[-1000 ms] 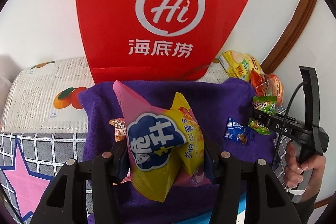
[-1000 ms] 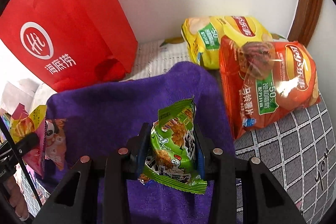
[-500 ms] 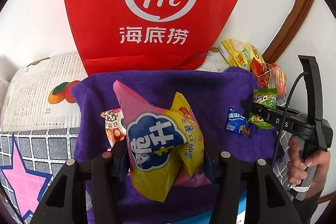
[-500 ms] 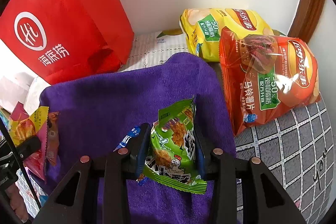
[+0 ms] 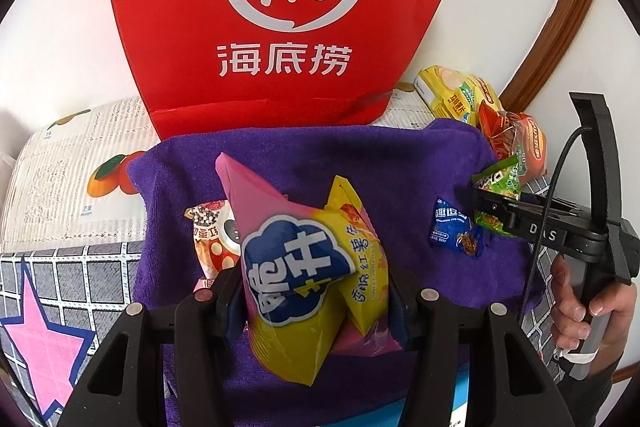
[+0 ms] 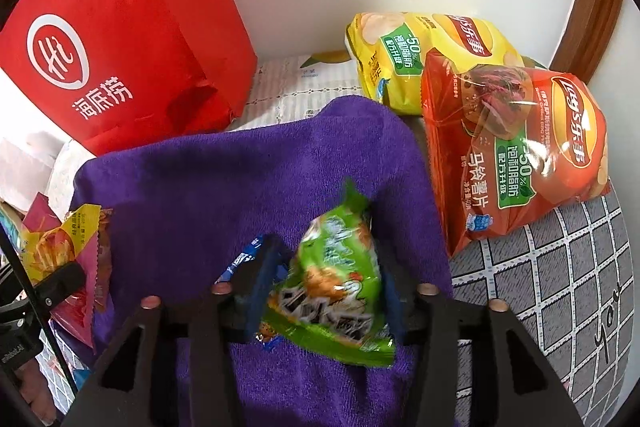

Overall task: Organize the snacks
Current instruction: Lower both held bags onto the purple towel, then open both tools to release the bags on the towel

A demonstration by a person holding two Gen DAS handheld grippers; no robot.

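Right gripper (image 6: 320,291) is letting go of the green snack pack (image 6: 332,287): its jaws are opening, and the pack sits loose and a bit blurry between them, over the right side of the purple towel (image 6: 224,187). To do this bit well I'd let the jaws spread fully, then lift straight up so a finger doesn't snag the crinkly wrapper and drag it into the small blue packet (image 5: 454,227) just beside it. Left gripper (image 5: 316,299) is pinching the pink and yellow chip bag (image 5: 296,267) over the near edge of the towel, with a small red-and-white dotted packet (image 5: 212,239) lying behind it. The red paper bag (image 5: 288,11) stands at the back; the yellow chip bag (image 6: 424,55) and orange chip bag (image 6: 516,147) lie off to the right. Compared with a second ago, the green pack was clamped tight and upright; now it's slumped. The left grip looks unchanged.
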